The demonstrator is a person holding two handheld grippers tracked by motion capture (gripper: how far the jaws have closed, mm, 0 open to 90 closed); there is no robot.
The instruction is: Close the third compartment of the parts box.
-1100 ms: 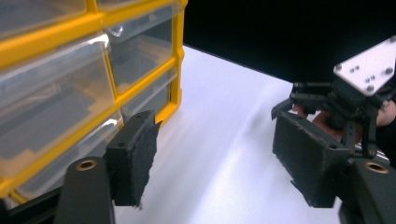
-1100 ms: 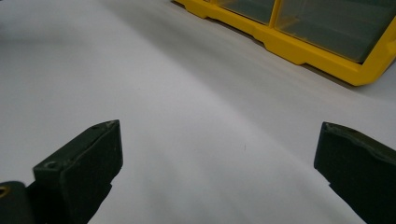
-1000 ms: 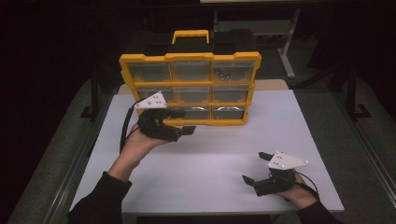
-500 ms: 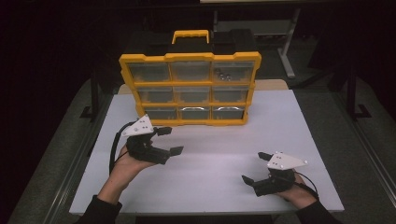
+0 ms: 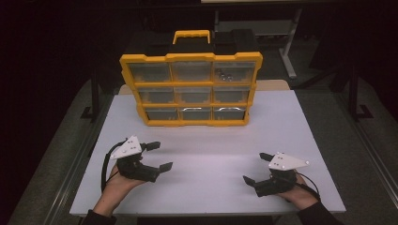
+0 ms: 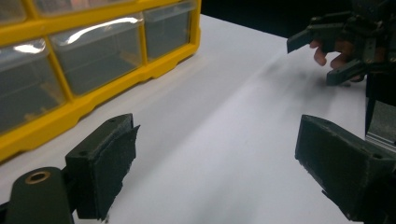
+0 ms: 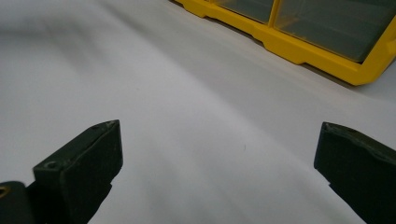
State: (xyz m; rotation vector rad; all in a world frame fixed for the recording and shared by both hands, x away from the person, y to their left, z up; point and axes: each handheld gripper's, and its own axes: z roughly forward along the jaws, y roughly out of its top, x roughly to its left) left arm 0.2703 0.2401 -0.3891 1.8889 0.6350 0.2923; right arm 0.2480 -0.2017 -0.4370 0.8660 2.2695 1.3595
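A yellow organizer (image 5: 190, 89) with clear drawers stands upright at the back of the white table (image 5: 211, 140). My left gripper (image 5: 161, 155) is low over the table's near left, well in front of the organizer. Its jaws have just been opening and stand open with nothing between them. The left gripper view shows the left gripper (image 6: 215, 158) over bare table, the organizer (image 6: 93, 70) at the upper left and the right gripper (image 6: 322, 56) farther off. My right gripper (image 5: 254, 167) rests open and empty at the near right. Beyond the right gripper (image 7: 219, 163) lies the organizer's lower corner (image 7: 303, 46).
The organizer has a yellow carry handle (image 5: 191, 35) on top and small metal parts (image 5: 226, 75) in its top right drawer. Dark floor surrounds the table, with another table's legs (image 5: 286, 51) behind it.
My left gripper has come down and back from the organizer's lower left drawers to the near left of the table, its jaws wider. The right gripper has stayed put.
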